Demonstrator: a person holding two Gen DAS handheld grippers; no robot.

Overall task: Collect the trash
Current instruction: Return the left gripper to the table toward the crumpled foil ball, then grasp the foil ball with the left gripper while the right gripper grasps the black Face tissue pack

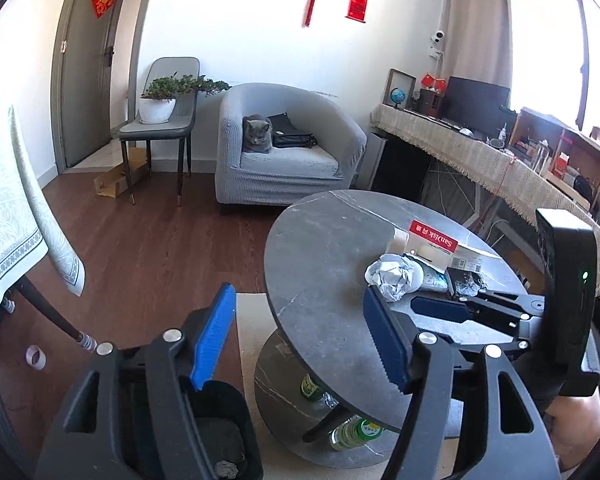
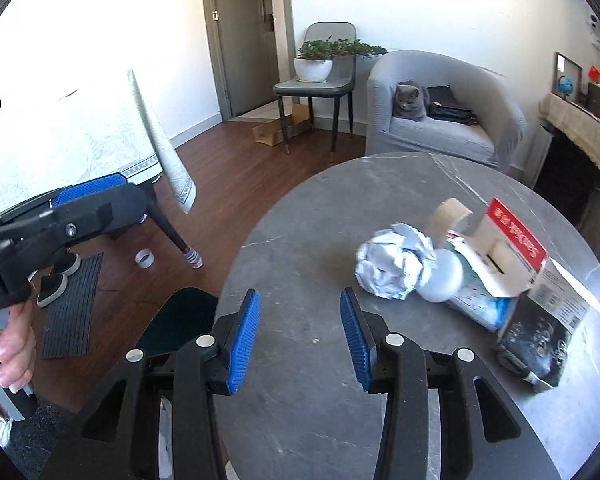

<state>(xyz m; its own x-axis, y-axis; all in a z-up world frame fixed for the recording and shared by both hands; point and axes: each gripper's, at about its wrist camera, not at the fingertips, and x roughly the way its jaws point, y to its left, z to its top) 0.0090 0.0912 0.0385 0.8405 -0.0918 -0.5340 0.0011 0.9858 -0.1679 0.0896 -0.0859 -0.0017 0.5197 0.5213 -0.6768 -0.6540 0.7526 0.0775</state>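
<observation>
One crumpled wad already lies in the black bin under your left gripper, jaws spread, empty. Your right gripper is parted, empty too. Left on the round table: crumpled paper ball, SanDisk box, black wrapper.

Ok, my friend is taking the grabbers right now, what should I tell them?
Left gripper: open, empty, over the bin beside the table.
Right gripper: open, empty, over the table, short of the trash.
Done: one crumpled wad lies in the bin.
Left on the table: crumpled paper ball, white round lid, plastic wrapper, red and white box, dark packet.
Next, probably: the paper ball, it is nearest.
</observation>
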